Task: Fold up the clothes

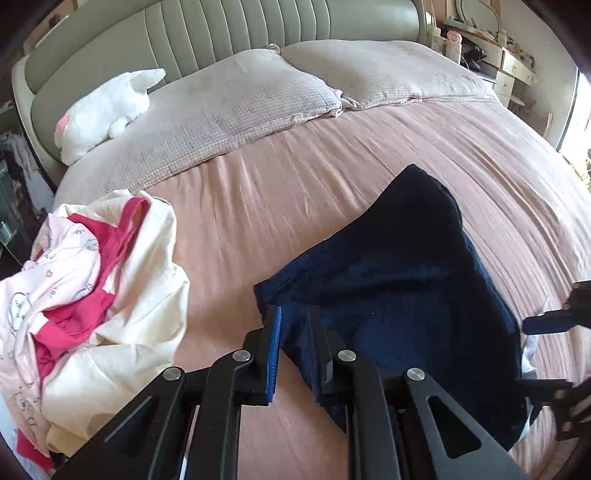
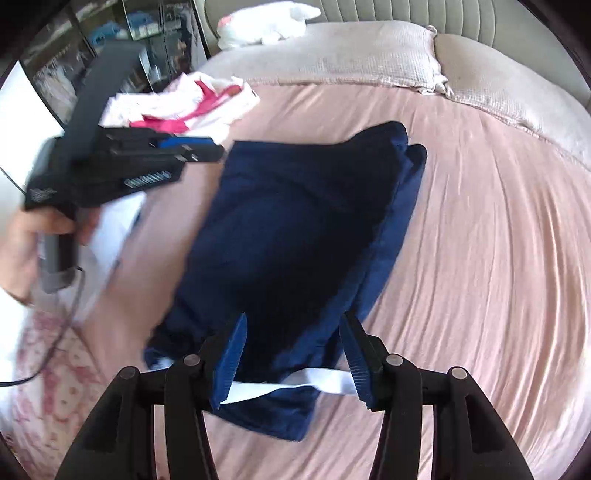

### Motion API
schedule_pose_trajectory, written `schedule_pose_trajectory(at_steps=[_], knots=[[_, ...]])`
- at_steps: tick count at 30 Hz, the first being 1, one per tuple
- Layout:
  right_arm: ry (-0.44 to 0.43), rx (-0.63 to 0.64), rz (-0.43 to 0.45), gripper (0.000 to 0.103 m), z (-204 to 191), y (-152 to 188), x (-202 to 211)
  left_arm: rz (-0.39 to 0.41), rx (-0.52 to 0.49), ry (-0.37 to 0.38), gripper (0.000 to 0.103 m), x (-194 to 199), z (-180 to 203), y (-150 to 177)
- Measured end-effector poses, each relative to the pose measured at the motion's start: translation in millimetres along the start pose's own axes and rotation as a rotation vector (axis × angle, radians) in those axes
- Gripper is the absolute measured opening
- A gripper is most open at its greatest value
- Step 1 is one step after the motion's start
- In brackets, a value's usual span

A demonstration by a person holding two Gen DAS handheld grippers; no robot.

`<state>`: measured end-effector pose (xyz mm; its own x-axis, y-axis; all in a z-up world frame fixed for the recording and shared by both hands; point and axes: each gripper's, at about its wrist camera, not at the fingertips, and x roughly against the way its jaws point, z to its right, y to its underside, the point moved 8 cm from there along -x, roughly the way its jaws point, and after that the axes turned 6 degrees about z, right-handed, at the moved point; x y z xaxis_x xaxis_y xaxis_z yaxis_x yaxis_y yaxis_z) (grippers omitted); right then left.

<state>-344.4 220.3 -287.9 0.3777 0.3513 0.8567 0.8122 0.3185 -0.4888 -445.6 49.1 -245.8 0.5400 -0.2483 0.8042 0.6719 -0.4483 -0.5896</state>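
Note:
A folded navy garment (image 1: 406,277) (image 2: 295,221) lies on the pink bed sheet (image 1: 258,206), with a white strip (image 2: 325,384) showing at its near end. My right gripper (image 2: 295,350) (image 1: 524,356) stands open, one finger on each side of that near end, and its pads do not press the cloth. My left gripper (image 1: 294,314) (image 2: 207,149) hovers by the garment's left edge. Its jaws are almost together with nothing pinched. A person's hand (image 2: 33,236) holds its handle.
A heap of pink, cream and magenta clothes (image 1: 92,295) (image 2: 192,107) sits at the bed's left side. Two pillows (image 1: 240,107) and a white plush toy (image 1: 103,110) lie by the padded headboard (image 1: 221,33). A dresser (image 1: 506,62) stands at the far right.

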Motion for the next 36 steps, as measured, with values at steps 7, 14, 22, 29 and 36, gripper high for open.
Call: schedule_pose_trajectory(at_steps=[7, 14, 22, 29, 36], knots=[[0.098, 0.165, -0.127, 0.050, 0, 46, 0, -0.111, -0.019, 0.035, 0.014, -15, 6, 12], [-0.014, -0.004, -0.035, 0.050, 15, 31, 15, -0.334, -0.308, 0.328, 0.014, 16, 87, 51], [0.056, -0.075, -0.081, 0.050, 37, 54, 21, -0.545, -0.133, 0.136, 0.015, 6, 88, 82], [0.096, -0.164, 0.061, 0.051, 31, 30, 32, -0.337, 0.269, -0.046, 0.037, 15, 83, 69], [0.150, -0.119, -0.061, 0.062, 25, 68, 4, -0.369, 0.359, -0.101, 0.055, 14, 85, 114]])
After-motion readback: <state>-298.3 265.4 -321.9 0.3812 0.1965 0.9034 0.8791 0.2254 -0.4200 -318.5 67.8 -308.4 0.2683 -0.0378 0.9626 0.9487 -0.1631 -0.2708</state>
